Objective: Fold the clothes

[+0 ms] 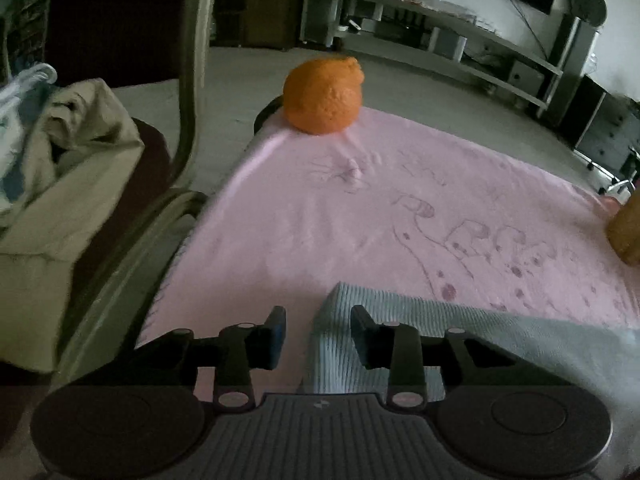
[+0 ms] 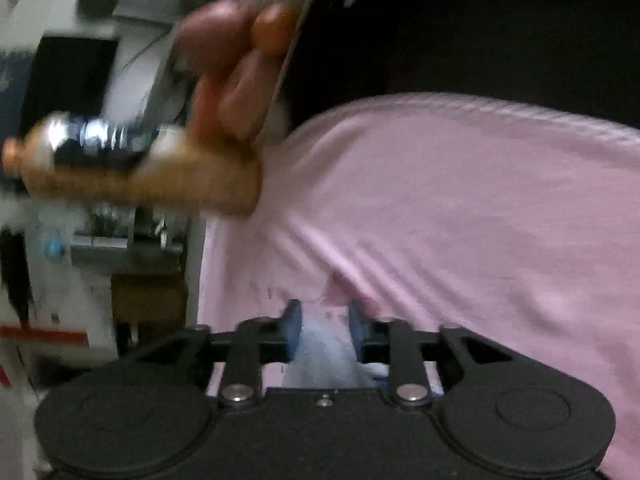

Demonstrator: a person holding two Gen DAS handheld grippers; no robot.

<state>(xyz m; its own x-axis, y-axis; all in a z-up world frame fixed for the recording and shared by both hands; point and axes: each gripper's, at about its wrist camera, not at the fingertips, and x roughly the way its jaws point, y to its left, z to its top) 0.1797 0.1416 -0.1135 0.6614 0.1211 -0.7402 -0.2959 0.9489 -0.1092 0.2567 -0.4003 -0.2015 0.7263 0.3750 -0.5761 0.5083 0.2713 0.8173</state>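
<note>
Straddling a ribbed pale-blue cloth (image 1: 400,316) on smooth pink sheet (image 1: 320,216), left gripper (image 1: 318,328) gapes; right gripper (image 2: 325,322) pinches white fabric (image 2: 320,360).

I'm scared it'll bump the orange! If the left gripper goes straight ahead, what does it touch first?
Probably the light blue garment lying between its fingers, then the pink cloth. The orange sits far back and slightly left; depth is unclear.

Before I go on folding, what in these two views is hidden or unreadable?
- Left wrist: the light blue garment runs under the left gripper; its near part is hidden.
- Left wrist: the brown object is cut by the right edge.
- Right wrist: motion blur; whether the right gripper pinches the pale fabric is unclear.
</note>
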